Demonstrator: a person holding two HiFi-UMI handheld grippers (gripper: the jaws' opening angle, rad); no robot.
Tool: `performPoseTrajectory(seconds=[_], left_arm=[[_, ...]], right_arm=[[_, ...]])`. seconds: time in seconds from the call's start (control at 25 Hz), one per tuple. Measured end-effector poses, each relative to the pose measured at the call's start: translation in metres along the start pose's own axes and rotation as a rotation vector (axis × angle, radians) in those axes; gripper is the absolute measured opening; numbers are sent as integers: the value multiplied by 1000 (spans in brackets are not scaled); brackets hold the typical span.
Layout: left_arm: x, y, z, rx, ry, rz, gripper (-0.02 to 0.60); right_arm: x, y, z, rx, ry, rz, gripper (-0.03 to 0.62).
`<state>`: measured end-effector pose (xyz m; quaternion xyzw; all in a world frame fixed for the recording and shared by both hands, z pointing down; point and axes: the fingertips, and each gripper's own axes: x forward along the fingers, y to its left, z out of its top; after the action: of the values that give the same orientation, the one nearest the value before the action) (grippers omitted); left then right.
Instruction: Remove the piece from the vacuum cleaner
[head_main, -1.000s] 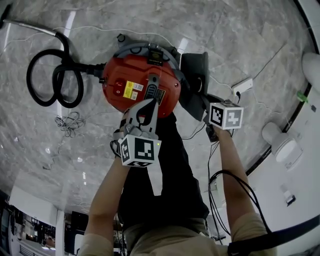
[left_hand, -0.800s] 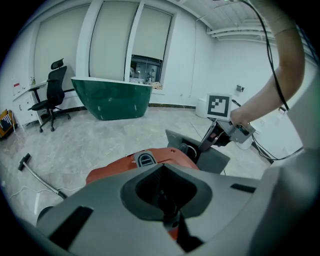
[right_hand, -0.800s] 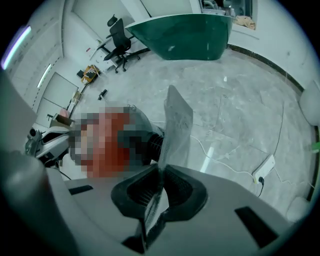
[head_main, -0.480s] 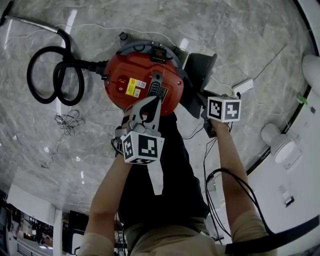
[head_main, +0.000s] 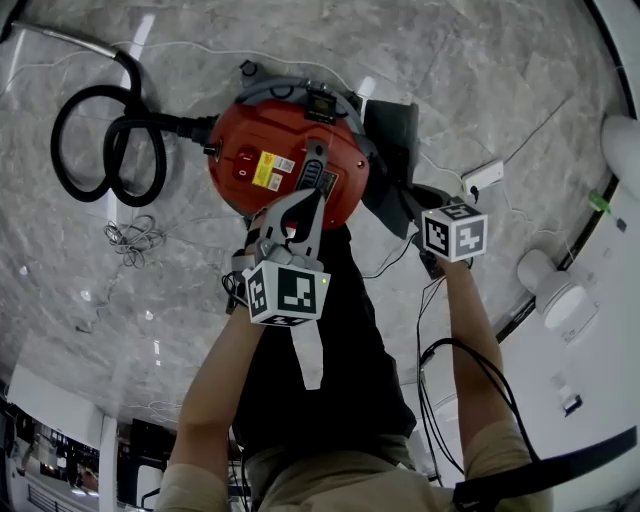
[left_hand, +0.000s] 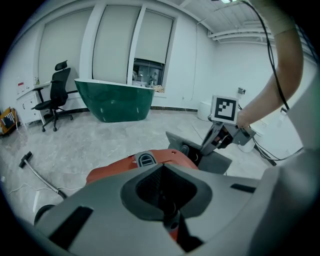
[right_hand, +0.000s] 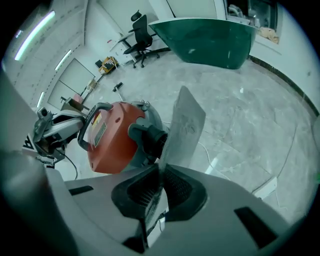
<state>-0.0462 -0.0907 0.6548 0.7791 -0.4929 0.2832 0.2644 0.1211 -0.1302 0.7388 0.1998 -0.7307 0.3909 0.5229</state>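
Observation:
A red canister vacuum cleaner sits on the marble floor. A flat grey panel sticks out from its right side. My right gripper has this panel's edge between its pads, and its jaws are closing on it. My left gripper is at the near end of the vacuum's black handle, jaws together. Whether they pinch the handle is hidden. In the left gripper view the red body lies beyond my jaws, with the right gripper at the panel.
A coiled black hose and metal wand lie to the vacuum's left, with loose cable below them. A white power strip lies to the right. A green tub and an office chair stand farther off.
The grey panel tilted outward half a second ago and is now back closer to the vacuum. The right gripper shifted slightly with it. The left gripper stays at the handle.

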Motion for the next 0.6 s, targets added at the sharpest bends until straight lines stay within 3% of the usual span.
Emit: performPoseTrajectory(seconds=[0.12,0.24,0.4,0.48,0.6], left_arm=[[0,0,0,-21,-8,7,3],[-1,1,0,-61,-20,-3,3],[-1,2,1,-59,-29,6,3],[-1,3,1,-53,-33,13,3],[0,1,1,-36,-24,3,3]], right_arm=[[1,3,0,-9,-30,72,21],[2,5,2,35,-74,157,23],[3,8,5,97,-115,218,25],[6,8,7,161,-123,219,31],[8,7,9,208,-117,133,55]])
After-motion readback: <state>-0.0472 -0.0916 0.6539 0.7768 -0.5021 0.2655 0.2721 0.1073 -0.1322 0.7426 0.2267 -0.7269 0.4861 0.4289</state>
